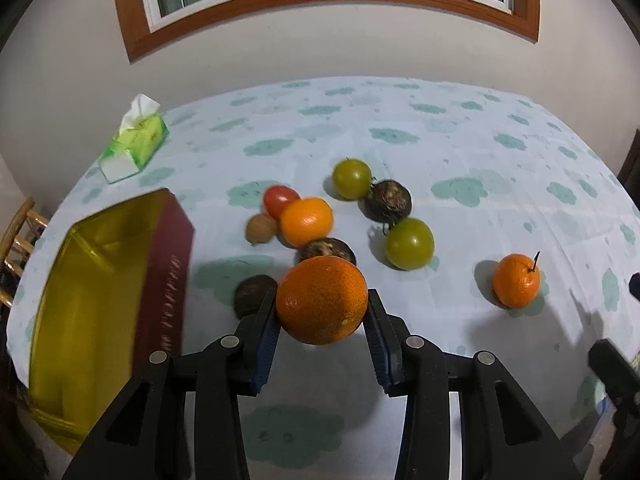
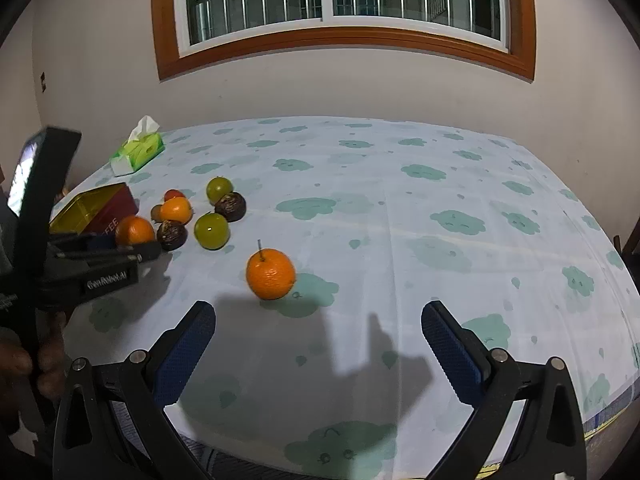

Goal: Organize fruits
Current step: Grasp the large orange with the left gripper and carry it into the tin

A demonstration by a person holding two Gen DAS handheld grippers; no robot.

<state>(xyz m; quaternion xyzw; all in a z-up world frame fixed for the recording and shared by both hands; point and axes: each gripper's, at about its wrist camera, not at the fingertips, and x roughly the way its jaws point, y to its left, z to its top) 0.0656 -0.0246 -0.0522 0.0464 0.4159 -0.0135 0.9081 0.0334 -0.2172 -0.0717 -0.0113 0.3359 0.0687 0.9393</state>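
My left gripper is shut on a large orange and holds it above the table; the same orange shows in the right wrist view. A gold-lined tin box with dark red walls lies open to its left. A pile of fruit lies beyond: two green fruits, a small orange fruit, a red tomato, several dark brown fruits. A stemmed orange sits alone ahead of my right gripper, which is open and empty.
A green tissue pack lies at the table's far left corner. A wall with a wood-framed window stands behind the table. A wooden chair is at the left edge. The table has a cloud-print cloth.
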